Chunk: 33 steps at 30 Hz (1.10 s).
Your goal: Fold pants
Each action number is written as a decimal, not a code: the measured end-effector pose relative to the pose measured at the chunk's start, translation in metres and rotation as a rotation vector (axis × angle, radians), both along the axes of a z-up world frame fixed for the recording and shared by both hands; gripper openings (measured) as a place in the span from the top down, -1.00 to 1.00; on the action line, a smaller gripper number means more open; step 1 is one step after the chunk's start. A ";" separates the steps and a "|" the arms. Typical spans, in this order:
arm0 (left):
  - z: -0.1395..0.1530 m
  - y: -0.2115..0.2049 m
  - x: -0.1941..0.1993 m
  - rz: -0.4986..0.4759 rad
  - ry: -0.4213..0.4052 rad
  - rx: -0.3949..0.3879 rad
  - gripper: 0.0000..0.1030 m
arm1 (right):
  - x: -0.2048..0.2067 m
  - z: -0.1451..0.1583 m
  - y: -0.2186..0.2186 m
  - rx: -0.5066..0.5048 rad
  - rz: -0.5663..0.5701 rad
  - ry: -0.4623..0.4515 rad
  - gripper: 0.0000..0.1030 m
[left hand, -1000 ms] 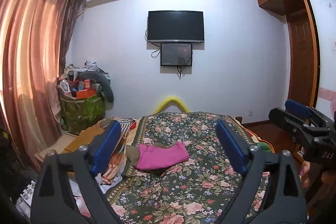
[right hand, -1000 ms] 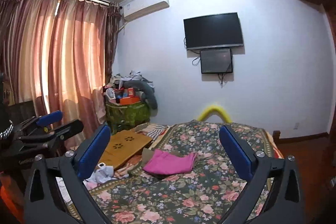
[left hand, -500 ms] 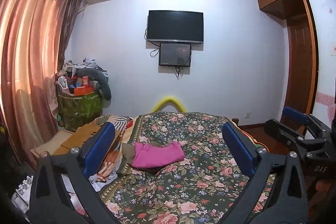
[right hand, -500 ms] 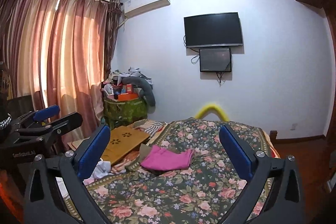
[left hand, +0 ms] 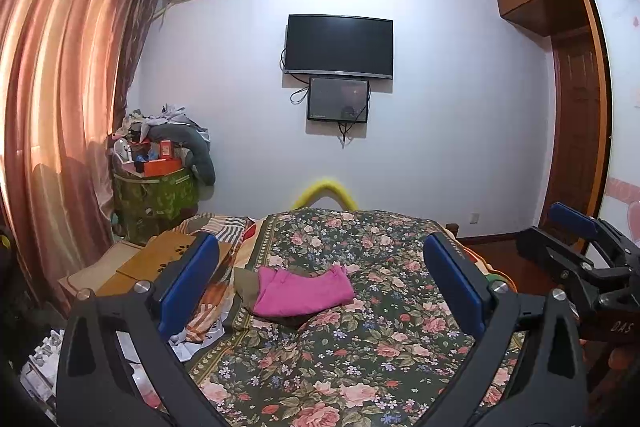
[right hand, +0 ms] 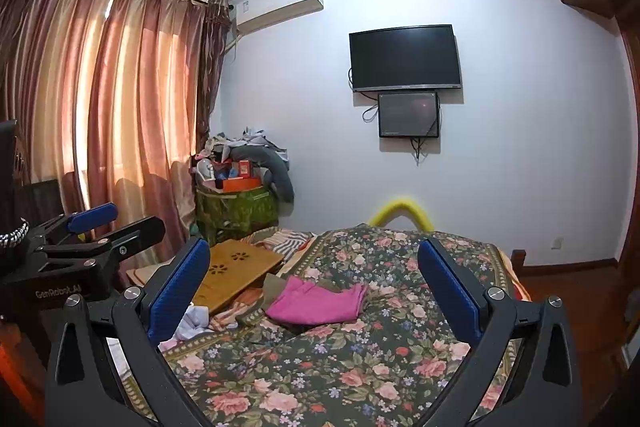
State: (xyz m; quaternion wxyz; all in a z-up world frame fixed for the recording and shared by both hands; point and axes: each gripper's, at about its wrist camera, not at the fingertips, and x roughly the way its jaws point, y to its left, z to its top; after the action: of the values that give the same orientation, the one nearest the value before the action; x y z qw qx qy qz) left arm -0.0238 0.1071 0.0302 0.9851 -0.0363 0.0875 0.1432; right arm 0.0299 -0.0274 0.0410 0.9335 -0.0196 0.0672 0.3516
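The magenta-pink soft fabric pants [left hand: 304,291] [right hand: 318,302] lie folded into a compact, roughly rectangular bundle. The bundle rests flat on the floral bedspread, toward its left side. The layered open edges and a slightly ruffled end face right; the left end shows smooth folds. An olive-brown cloth lies beneath and just beside the bundle's left edge. Nothing touches the pants from above.
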 end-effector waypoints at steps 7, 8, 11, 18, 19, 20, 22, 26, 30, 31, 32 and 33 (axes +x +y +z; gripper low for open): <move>-0.003 0.001 0.003 0.000 0.005 -0.005 -1.00 | 0.001 0.001 -0.002 0.009 -0.001 0.012 -1.00; -0.003 0.001 0.004 0.000 0.005 -0.005 -1.00 | 0.001 0.000 -0.002 0.009 -0.001 0.014 -1.00; -0.003 0.001 0.003 -0.001 0.005 -0.005 -1.00 | 0.001 0.001 -0.003 0.007 -0.002 0.017 -1.00; -0.004 0.001 0.005 -0.008 0.005 -0.009 -1.00 | 0.001 0.002 -0.003 0.008 -0.003 0.016 -1.00; -0.004 0.001 0.005 -0.010 0.004 -0.009 -1.00 | 0.001 0.002 -0.003 0.008 -0.002 0.016 -1.00; -0.004 0.001 0.006 -0.011 0.004 -0.010 -1.00 | 0.001 0.001 -0.003 0.008 -0.002 0.016 -1.00; -0.004 0.001 0.006 -0.013 0.001 -0.011 -1.00 | 0.001 0.002 -0.003 0.008 0.003 0.017 -1.00; -0.004 0.001 0.005 -0.016 -0.001 -0.013 -1.00 | 0.001 0.003 -0.003 0.008 0.004 0.018 -1.00; -0.005 0.001 0.005 -0.017 0.001 -0.014 -1.00 | 0.001 0.004 -0.003 0.011 0.005 0.019 -1.00; -0.005 0.001 0.005 -0.019 0.000 -0.016 -1.00 | 0.001 0.005 -0.003 0.013 0.006 0.021 -1.00; -0.005 0.001 0.006 -0.022 0.002 -0.018 -1.00 | 0.002 0.005 -0.003 0.013 0.005 0.023 -1.00; -0.005 0.001 0.005 -0.024 0.003 -0.018 -1.00 | 0.002 0.005 -0.003 0.015 0.004 0.024 -1.00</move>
State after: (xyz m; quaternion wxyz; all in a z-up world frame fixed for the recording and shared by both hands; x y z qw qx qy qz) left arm -0.0185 0.1082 0.0252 0.9863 -0.0439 0.0909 0.1307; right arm 0.0316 -0.0303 0.0461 0.9320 -0.0086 0.0760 0.3542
